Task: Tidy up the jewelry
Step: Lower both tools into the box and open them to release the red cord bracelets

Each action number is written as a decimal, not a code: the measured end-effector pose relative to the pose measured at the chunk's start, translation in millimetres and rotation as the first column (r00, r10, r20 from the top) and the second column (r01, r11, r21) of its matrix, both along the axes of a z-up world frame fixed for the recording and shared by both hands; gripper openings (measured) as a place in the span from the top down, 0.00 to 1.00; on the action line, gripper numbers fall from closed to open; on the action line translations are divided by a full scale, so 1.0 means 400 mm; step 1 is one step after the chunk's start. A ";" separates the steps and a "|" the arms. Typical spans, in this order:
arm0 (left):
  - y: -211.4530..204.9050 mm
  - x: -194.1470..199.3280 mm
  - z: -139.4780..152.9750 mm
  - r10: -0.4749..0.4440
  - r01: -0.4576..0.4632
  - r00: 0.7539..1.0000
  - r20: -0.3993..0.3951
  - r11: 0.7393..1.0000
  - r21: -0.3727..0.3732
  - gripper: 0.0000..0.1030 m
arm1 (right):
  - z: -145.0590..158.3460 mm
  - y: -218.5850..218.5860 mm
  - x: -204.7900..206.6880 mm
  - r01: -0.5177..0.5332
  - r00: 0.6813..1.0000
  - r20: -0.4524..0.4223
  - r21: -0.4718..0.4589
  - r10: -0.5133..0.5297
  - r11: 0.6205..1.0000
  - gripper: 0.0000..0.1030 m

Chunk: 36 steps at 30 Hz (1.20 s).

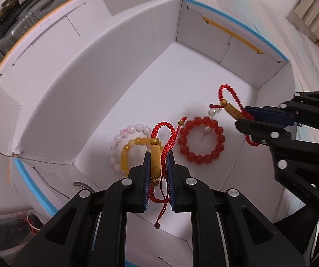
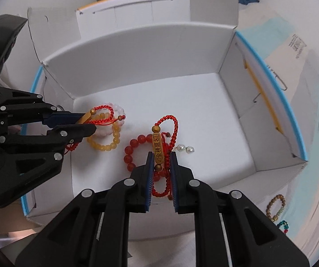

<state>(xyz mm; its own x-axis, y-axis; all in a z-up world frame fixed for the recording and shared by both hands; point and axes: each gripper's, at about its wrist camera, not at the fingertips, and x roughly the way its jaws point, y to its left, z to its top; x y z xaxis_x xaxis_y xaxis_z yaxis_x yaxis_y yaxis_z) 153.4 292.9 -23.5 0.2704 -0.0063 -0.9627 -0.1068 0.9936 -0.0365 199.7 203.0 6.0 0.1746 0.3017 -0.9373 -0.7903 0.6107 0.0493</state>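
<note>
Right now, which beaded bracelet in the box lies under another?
The pink bracelet: the yellow bracelet overlaps it, while the red bracelet lies apart.

Your left wrist view looks steeply down along its jaws into the white box (image 1: pixel 106 71), close above the floor's near-left corner. Your right wrist view does likewise, nearer the middle of the near edge, facing the far wall. Both share the box floor and the red bead bracelet (image 1: pixel 200 141) (image 2: pixel 132 153). Each catches the other: right gripper (image 1: pixel 243 119) enters from the right edge, left gripper (image 2: pixel 88 123) from the left edge.
</note>
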 end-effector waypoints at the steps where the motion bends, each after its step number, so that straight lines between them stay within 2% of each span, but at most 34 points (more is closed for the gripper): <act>1: 0.003 0.001 -0.008 -0.002 0.002 1.000 -0.011 1.000 0.003 0.88 | -0.012 0.007 0.002 -0.004 1.000 -0.010 -0.010 0.004 1.000 0.87; 20: 0.015 0.025 -0.075 -0.022 0.025 0.993 -0.119 0.999 0.021 0.87 | -0.111 0.068 0.013 -0.041 0.995 -0.092 -0.108 0.031 0.993 0.85; 23: 0.005 0.043 -0.081 -0.013 0.017 0.993 -0.118 0.999 0.037 0.84 | -0.114 0.070 0.017 -0.034 0.995 -0.098 -0.108 0.024 0.994 0.85; 25: 0.002 0.049 -0.083 -0.002 0.006 0.994 -0.110 0.999 0.038 0.83 | -0.111 0.069 0.017 -0.028 0.995 -0.096 -0.100 0.018 0.995 0.79; 27: 0.001 0.048 -0.078 0.008 -0.003 0.995 -0.096 0.998 0.056 0.73 | -0.105 0.067 0.014 -0.025 0.996 -0.083 -0.088 0.017 0.996 0.71; 28: 0.003 0.046 -0.076 0.010 -0.004 0.996 -0.091 0.998 0.058 0.71 | -0.101 0.065 0.013 -0.021 0.997 -0.075 -0.082 0.015 0.996 0.66; 30: -0.002 0.048 -0.070 0.014 -0.009 0.997 -0.077 0.998 0.062 0.62 | -0.096 0.060 0.015 -0.014 0.997 -0.071 -0.071 0.009 0.997 0.62; 36: -0.010 0.051 -0.055 0.037 -0.034 0.999 -0.034 0.996 0.084 0.43 | -0.085 0.049 0.006 -0.006 0.998 -0.057 -0.050 0.003 0.999 0.47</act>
